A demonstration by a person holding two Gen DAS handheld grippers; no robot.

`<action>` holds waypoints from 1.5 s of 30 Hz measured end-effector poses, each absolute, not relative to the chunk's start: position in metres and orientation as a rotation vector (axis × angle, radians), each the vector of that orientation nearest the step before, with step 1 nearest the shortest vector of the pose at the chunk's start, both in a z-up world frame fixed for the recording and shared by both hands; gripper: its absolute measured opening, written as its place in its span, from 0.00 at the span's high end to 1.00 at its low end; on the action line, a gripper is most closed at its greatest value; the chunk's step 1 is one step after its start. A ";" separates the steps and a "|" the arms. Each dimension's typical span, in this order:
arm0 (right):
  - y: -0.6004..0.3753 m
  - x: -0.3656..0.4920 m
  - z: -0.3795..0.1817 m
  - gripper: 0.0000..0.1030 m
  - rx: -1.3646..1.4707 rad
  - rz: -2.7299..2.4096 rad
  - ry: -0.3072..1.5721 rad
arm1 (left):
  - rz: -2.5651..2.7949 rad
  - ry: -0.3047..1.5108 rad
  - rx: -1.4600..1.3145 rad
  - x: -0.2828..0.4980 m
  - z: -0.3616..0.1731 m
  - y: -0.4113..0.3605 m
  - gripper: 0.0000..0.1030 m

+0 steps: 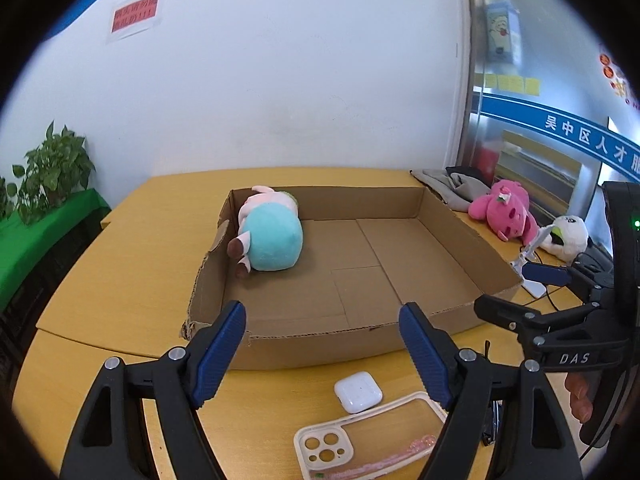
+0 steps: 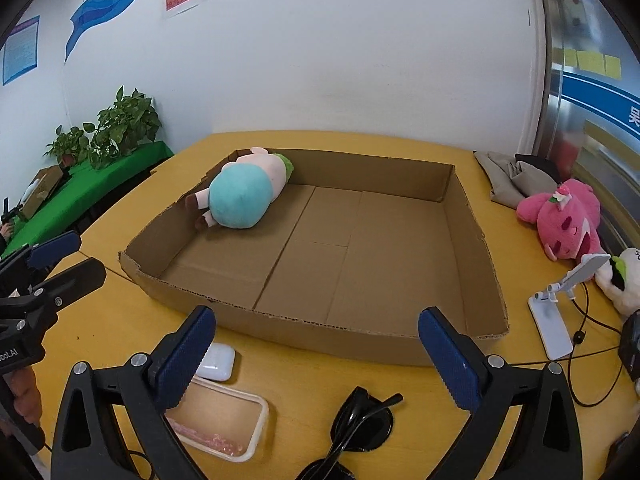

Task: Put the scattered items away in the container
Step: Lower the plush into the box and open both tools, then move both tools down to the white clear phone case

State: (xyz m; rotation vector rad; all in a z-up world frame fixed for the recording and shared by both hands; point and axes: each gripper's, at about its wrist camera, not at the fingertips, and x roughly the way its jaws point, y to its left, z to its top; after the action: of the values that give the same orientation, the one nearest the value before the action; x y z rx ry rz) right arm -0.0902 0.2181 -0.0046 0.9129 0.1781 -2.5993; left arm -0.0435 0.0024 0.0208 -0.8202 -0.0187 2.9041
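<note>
A shallow cardboard box [image 1: 456, 240] [image 2: 476, 248] lies on the yellow table. A teal and pink plush toy [image 1: 272, 236] [image 2: 244, 192] lies inside it at the far left corner. In front of the box lie a white earbud case [image 1: 357, 392] [image 2: 216, 362], a clear phone case [image 1: 368, 440] [image 2: 224, 420] and black sunglasses [image 2: 360, 428]. My left gripper [image 1: 322, 328] is open and empty, above the earbud case at the box's near wall. My right gripper [image 2: 316, 340] is open and empty, above the sunglasses; it also shows in the left wrist view [image 1: 516, 292].
A pink plush [image 1: 506, 210] [image 2: 564, 220], a white plush [image 1: 568, 236] [image 2: 620, 280] and grey cloth [image 1: 448, 186] [image 2: 516, 180] lie right of the box. A white phone stand [image 2: 560, 304] with a cable stands there. Potted plants [image 2: 116, 128] sit on a green-covered bench at left.
</note>
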 end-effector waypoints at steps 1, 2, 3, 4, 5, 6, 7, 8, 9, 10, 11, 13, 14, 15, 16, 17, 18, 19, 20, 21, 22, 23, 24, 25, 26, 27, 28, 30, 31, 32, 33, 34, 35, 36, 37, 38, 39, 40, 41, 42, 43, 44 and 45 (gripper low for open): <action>0.219 -0.086 -0.004 0.00 0.908 -2.601 0.187 | 2.905 -0.021 -0.815 -0.040 0.021 0.004 0.23; 0.219 -0.082 -0.004 0.00 0.902 -2.604 0.196 | 2.909 -0.036 -0.810 -0.036 0.021 0.005 0.23; 0.220 -0.078 -0.003 0.00 0.893 -2.610 0.198 | 2.913 -0.057 -0.807 -0.033 0.021 0.004 0.23; 0.221 -0.073 -0.003 0.00 0.887 -2.618 0.194 | 2.916 -0.076 -0.807 -0.030 0.020 0.004 0.23; 0.222 -0.069 -0.004 0.00 0.888 -2.619 0.189 | 2.919 -0.090 -0.808 -0.029 0.018 0.004 0.23; 0.222 -0.068 -0.006 0.00 0.894 -2.615 0.186 | 2.920 -0.099 -0.812 -0.027 0.017 0.004 0.23; 0.222 -0.066 -0.009 0.00 0.907 -2.609 0.190 | 2.919 -0.107 -0.817 -0.026 0.015 0.004 0.23; 0.222 -0.065 -0.012 0.00 0.917 -2.609 0.196 | 2.916 -0.116 -0.822 -0.025 0.013 0.004 0.23; 0.222 -0.063 -0.015 0.00 0.928 -2.609 0.201 | 2.916 -0.127 -0.826 -0.025 0.011 0.004 0.23; 0.222 -0.062 -0.018 0.00 0.943 -2.607 0.205 | 2.920 -0.140 -0.828 -0.025 0.009 0.004 0.23; 0.222 -0.060 -0.020 0.00 0.953 -2.607 0.206 | 2.930 -0.152 -0.827 -0.025 0.008 0.003 0.23; 0.223 -0.059 -0.024 0.00 0.967 -2.608 0.194 | 2.940 -0.164 -0.839 -0.025 0.005 0.003 0.23; 0.223 -0.058 -0.025 0.00 0.972 -2.608 0.189 | 2.934 -0.160 -0.850 -0.027 0.003 0.004 0.23; 0.223 -0.058 -0.026 0.00 0.976 -2.607 0.183 | 2.926 -0.149 -0.859 -0.027 0.002 0.005 0.23; 0.223 -0.057 -0.027 0.00 0.980 -2.606 0.176 | 2.921 -0.133 -0.865 -0.028 0.001 0.006 0.23; 0.223 -0.057 -0.027 0.00 0.983 -2.605 0.170 | 2.919 -0.120 -0.866 -0.028 0.000 0.007 0.23; 0.223 -0.057 -0.028 0.00 0.984 -2.606 0.166 | 2.917 -0.113 -0.865 -0.028 -0.001 0.008 0.23; 0.223 -0.057 -0.028 0.00 0.985 -2.612 0.166 | 2.913 -0.111 -0.864 -0.028 -0.001 0.008 0.23; 0.223 -0.057 -0.028 0.00 0.987 -2.621 0.168 | 2.906 -0.114 -0.861 -0.028 -0.002 0.009 0.23; 0.224 -0.057 -0.028 0.00 0.987 -2.626 0.169 | 2.901 -0.119 -0.859 -0.028 -0.002 0.009 0.23; 0.224 -0.057 -0.029 0.00 0.989 -2.627 0.165 | 2.900 -0.126 -0.856 -0.028 -0.002 0.009 0.23; 0.225 -0.057 -0.029 0.00 0.992 -2.627 0.163 | 2.901 -0.130 -0.856 -0.028 -0.002 0.009 0.23; 0.226 -0.057 -0.029 0.00 0.995 -2.630 0.163 | 2.902 -0.133 -0.856 -0.028 -0.002 0.009 0.23; 0.226 -0.057 -0.029 0.00 0.995 -2.635 0.166 | 2.902 -0.136 -0.856 -0.028 -0.002 0.009 0.23; 0.227 -0.057 -0.029 0.00 0.994 -2.639 0.167 | 2.902 -0.138 -0.855 -0.028 -0.003 0.009 0.23; 0.227 -0.056 -0.029 0.00 0.993 -2.641 0.166 | 2.901 -0.139 -0.856 -0.028 -0.003 0.008 0.23; 0.227 -0.056 -0.029 0.00 0.994 -2.640 0.159 | 2.901 -0.138 -0.860 -0.028 -0.004 0.008 0.23; 0.227 -0.056 -0.030 0.00 0.997 -2.639 0.150 | 2.899 -0.136 -0.864 -0.027 -0.004 0.007 0.23; 0.226 -0.056 -0.030 0.00 0.999 -2.638 0.147 | 2.899 -0.135 -0.864 -0.027 -0.004 0.006 0.23; 0.226 -0.056 -0.031 0.00 1.001 -2.635 0.143 | 2.898 -0.134 -0.864 -0.027 -0.004 0.006 0.23; 0.225 -0.056 -0.032 0.00 1.005 -2.633 0.142 | 2.897 -0.136 -0.867 -0.027 -0.004 0.005 0.23; 0.225 -0.055 -0.033 0.00 1.008 -2.632 0.144 | 2.893 -0.144 -0.872 -0.027 -0.005 0.003 0.23; 0.224 -0.054 -0.034 0.00 1.011 -2.631 0.147 | 2.885 -0.155 -0.879 -0.028 -0.006 0.002 0.23; 0.224 -0.054 -0.034 0.00 1.013 -2.630 0.149 | 2.879 -0.166 -0.887 -0.028 -0.007 0.001 0.23; 0.224 -0.054 -0.035 0.00 1.015 -2.631 0.149 | 2.876 -0.174 -0.896 -0.027 -0.009 0.000 0.23; 0.225 -0.053 -0.035 0.00 1.017 -2.632 0.148 | 2.876 -0.176 -0.904 -0.027 -0.010 0.000 0.23; 0.226 -0.053 -0.035 0.00 1.017 -2.634 0.147 | 2.876 -0.177 -0.908 -0.026 -0.011 -0.001 0.23; 0.226 -0.053 -0.036 0.00 1.019 -2.636 0.144 | 2.875 -0.178 -0.908 -0.026 -0.012 -0.001 0.23; 0.227 -0.054 -0.036 0.00 1.021 -2.636 0.139 | 2.874 -0.180 -0.907 -0.025 -0.012 -0.002 0.23; 0.227 -0.054 -0.036 0.00 1.022 -2.636 0.134 | 2.875 -0.183 -0.905 -0.024 -0.011 -0.002 0.23; 0.227 -0.054 -0.036 0.00 1.022 -2.636 0.132 | 2.878 -0.187 -0.900 -0.023 -0.010 -0.002 0.23; 0.227 -0.054 -0.036 0.00 1.020 -2.637 0.131 | 2.880 -0.190 -0.890 -0.022 -0.009 -0.002 0.23; 0.227 -0.054 -0.036 0.00 1.018 -2.637 0.132 | 2.881 -0.191 -0.881 -0.021 -0.008 -0.003 0.23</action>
State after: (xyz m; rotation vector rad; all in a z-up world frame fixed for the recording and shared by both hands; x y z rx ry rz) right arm -0.0535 0.2267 -0.0361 1.0181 0.1319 -2.6368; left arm -0.0209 -0.0025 -0.0076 -0.8807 -0.1906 2.8813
